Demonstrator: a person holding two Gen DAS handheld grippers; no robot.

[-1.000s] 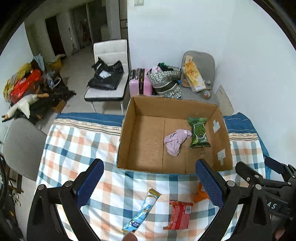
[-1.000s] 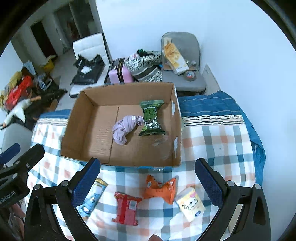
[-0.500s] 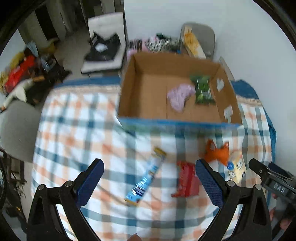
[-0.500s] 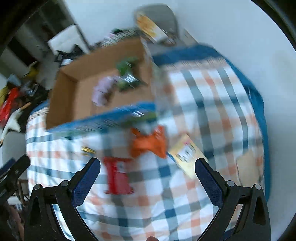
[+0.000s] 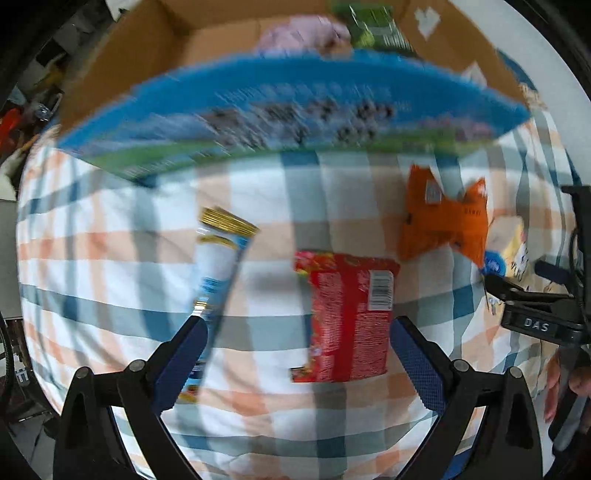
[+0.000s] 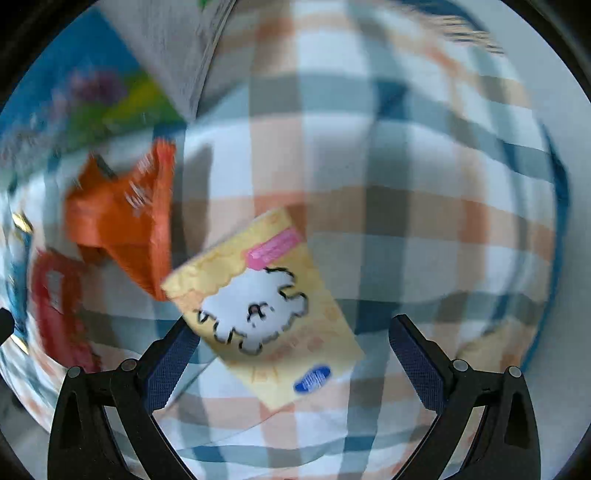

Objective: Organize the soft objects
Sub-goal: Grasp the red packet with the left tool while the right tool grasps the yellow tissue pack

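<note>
My left gripper (image 5: 295,354) is open, low over the checked cloth, with a red snack packet (image 5: 349,314) between its fingers. A blue and white tube packet (image 5: 218,266) lies by the left finger. An orange packet (image 5: 443,221) lies to the right. My right gripper (image 6: 293,354) is open over a yellow packet (image 6: 273,310) with a white cartoon figure. The orange packet (image 6: 122,218) and red packet (image 6: 59,306) lie to its left. The right gripper also shows at the edge of the left wrist view (image 5: 532,310).
A cardboard box (image 5: 221,44) with a blue printed front flap stands behind the packets; it holds a purple cloth (image 5: 303,35) and a green packet (image 5: 373,26). The box corner shows in the right wrist view (image 6: 92,92). The cloth's blue edge (image 6: 554,184) runs on the right.
Both grippers have dropped down and forward toward the cloth. The left now straddles the red packet and the right hangs over the yellow packet. Both stay open.
</note>
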